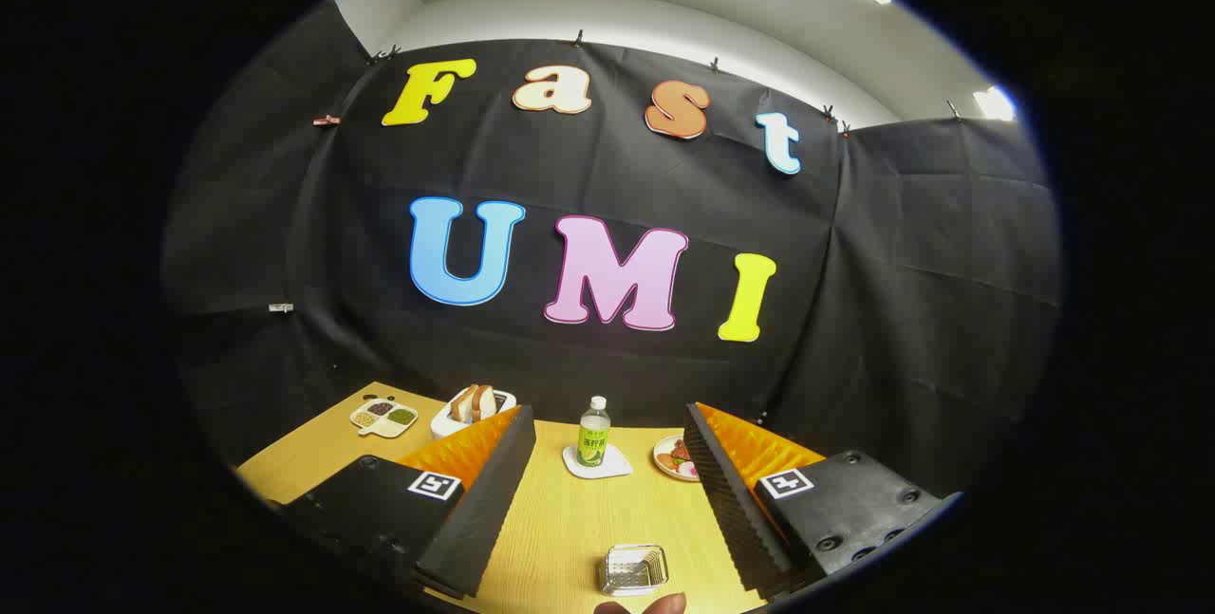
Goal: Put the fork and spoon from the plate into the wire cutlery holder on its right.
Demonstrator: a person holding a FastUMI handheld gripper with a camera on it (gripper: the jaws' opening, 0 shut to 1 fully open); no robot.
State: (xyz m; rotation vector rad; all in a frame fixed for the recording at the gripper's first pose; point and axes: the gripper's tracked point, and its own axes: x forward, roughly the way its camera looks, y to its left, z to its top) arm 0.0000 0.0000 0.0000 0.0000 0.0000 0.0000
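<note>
Black cloth drapes the booth wall, and below it runs a pale wooden table [570,519] where everything is laid out. Between the fingers and low down sits the wire cutlery holder [633,568], a small shiny mesh basket, with what looks like a fingertip [655,605] showing just beneath it. The gripper [607,491] hangs above the table with its fingers spread wide, nothing between them, touching nothing.

Beyond the fingers stands a green-labelled bottle [593,434] on a white coaster [598,464], and just beside it a small plate of food [675,458], partly hidden behind the right-hand finger. Further off to the other side are a white toaster with bread slices [472,407] and a divided dish of beans [383,416].

The fork and spoon I cannot make out from here, nor the plate they lie on, so where they rest is unknown for now. Going by what such pieces are, expect them stiff, light and slippery, lying flat; I would pinch each across the handle near its middle, so it does not swing. The wire holder looks light too and could slide if bumped.
</note>
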